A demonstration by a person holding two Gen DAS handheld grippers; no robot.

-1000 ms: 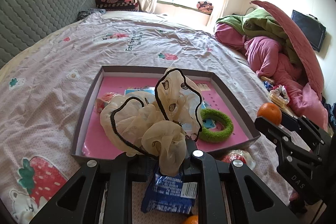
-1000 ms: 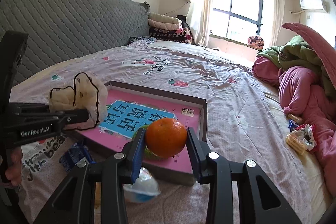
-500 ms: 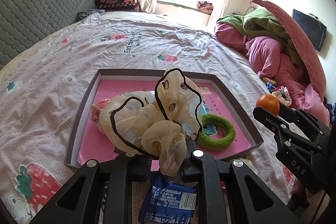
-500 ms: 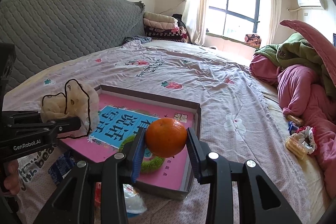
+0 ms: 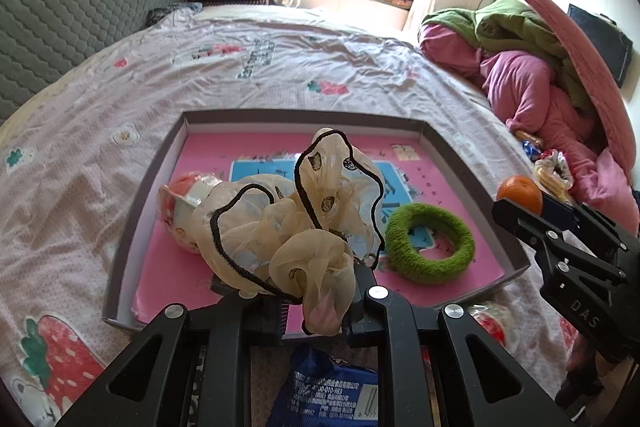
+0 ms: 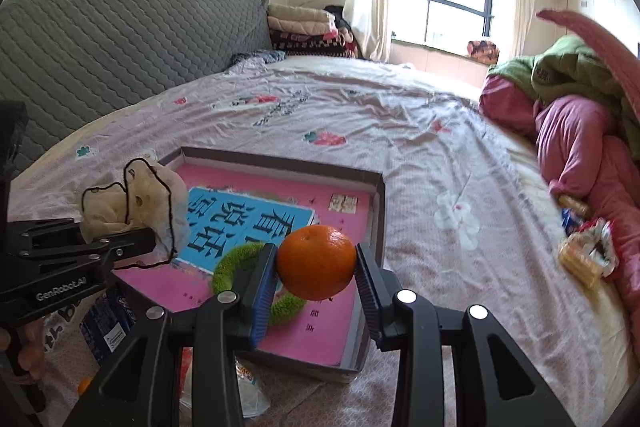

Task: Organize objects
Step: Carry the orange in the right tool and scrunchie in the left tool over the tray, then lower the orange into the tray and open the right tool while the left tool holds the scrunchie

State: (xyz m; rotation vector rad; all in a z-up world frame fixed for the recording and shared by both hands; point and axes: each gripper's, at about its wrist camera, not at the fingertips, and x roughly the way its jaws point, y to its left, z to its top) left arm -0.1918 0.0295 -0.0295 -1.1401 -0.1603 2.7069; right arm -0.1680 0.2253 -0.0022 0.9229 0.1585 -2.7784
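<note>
Right, the left gripper [image 5: 316, 301] is pinched tight on a cream scrunchie [image 5: 296, 223], a frilly bundle with black edging held above the near rim of the tray [image 5: 472, 171]. The right gripper [image 6: 316, 269] clamps an orange [image 6: 317, 262] squarely between its blue pads, over the tray's near right corner. Inside the tray lie a green ring [image 5: 430, 243], right of the scrunchie, and a crinkly packet [image 5: 180, 203] to its left. That scrunchie looks feather-light and floppy, so any bunched fold gives purchase. The orange seems firm but round, best gripped across its middle. A blue packet [image 5: 332, 395] sits on the bed just short of the tray.
</note>
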